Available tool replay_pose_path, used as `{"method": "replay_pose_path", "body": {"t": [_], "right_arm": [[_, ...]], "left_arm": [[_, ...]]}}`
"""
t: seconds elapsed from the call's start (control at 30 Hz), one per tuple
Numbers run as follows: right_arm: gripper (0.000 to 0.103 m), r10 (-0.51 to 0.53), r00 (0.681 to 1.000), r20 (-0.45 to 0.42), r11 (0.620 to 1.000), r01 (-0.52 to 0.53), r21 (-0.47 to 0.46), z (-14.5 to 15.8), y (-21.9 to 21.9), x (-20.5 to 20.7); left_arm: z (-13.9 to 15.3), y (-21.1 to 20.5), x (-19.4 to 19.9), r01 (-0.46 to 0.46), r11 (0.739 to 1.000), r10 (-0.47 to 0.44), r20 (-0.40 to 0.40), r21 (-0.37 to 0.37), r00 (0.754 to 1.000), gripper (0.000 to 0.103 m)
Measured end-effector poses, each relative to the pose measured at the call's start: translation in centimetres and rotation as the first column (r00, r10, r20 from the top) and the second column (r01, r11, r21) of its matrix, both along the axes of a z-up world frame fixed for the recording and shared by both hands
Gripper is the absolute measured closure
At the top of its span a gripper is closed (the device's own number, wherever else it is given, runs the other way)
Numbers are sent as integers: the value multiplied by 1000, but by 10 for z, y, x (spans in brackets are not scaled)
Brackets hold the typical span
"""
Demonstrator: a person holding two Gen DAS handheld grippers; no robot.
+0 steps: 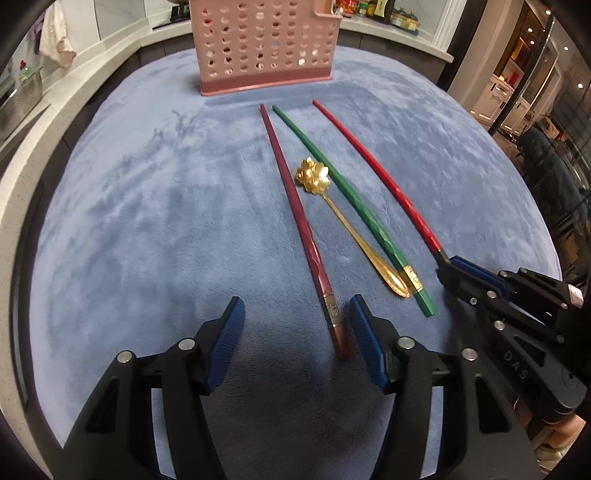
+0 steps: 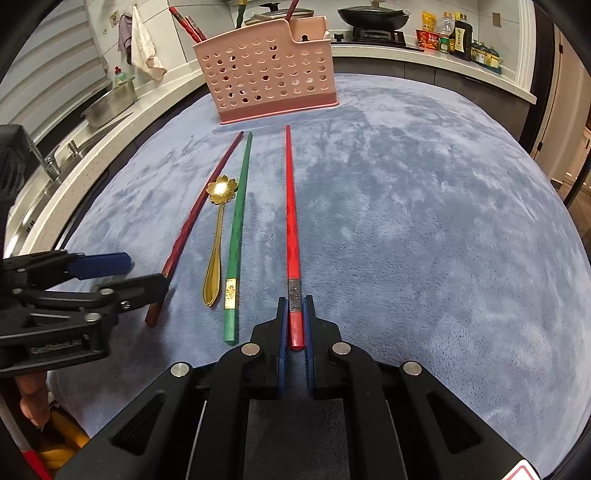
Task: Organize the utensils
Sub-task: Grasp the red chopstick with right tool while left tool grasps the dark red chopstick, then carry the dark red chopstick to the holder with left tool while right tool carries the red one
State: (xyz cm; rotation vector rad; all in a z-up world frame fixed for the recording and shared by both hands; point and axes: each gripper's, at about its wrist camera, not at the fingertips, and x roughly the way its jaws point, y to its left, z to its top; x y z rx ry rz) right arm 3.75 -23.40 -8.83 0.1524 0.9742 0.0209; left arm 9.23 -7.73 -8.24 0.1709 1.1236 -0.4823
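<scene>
So the right claw (image 2: 295, 325) is clamped tight on the thick end of the red chopstick (image 2: 290, 206), blue pads pressing it from both sides, with the rest of the stick lying on the blue fleece cloth (image 2: 406, 221) and its tip pointing toward the pink utensil basket (image 2: 267, 77).

The left claw (image 1: 297, 325) is about half open, and its jaws stand either side of the butt end of the dark maroon chopstick (image 1: 291, 199). The right-hand pad is just beside the stick, but the pads don't look like they're pressing on it, so it isn't gripped.

Between those two sticks lies the green chopstick (image 1: 354, 206), flat on the cloth, and tucked right against its left side is a little gold spoon (image 1: 314, 175) with a flower-shaped bowl. The spoon's handle runs close alongside the green one, down near its gold band.

All three chopsticks fan out from in front of the basket, which stands upright at the far end of the cloth-covered counter. From the right wrist view you can see a few chopsticks already standing in the basket. Behind it there's a wok (image 2: 373, 16) on the stove, and some bottles (image 2: 454, 35) off to the right.
</scene>
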Motion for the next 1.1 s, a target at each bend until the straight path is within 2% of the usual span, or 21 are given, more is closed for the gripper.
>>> {"method": "replay_pose_path", "body": {"t": [0.17,0.43,0.47,0.83,1.1], "right_arm": [[96,-1,1000,1,1000,1,2,0,1,-1],[96,0,1000,1,1000,0,2,0,0,-1],[96,-1,1000,1,1000,1,3,0,0,-1],[96,-7,1000,9,1000,7,4,6,-2,-3],[96,-19,996,83,1000,19,0,42,-8,-4]], "left_arm": [[-3,0,-1,-4,1000,4,2,11,1000,57],[-4,18,6,-69,998,69,-11,-8,998,91],[-4,20,7,-77,997,76,-12,-12,997,93],[9,32,8,-110,994,110,30,-28,993,96],[42,43,8,-134,989,141,109,-63,984,96]]}}
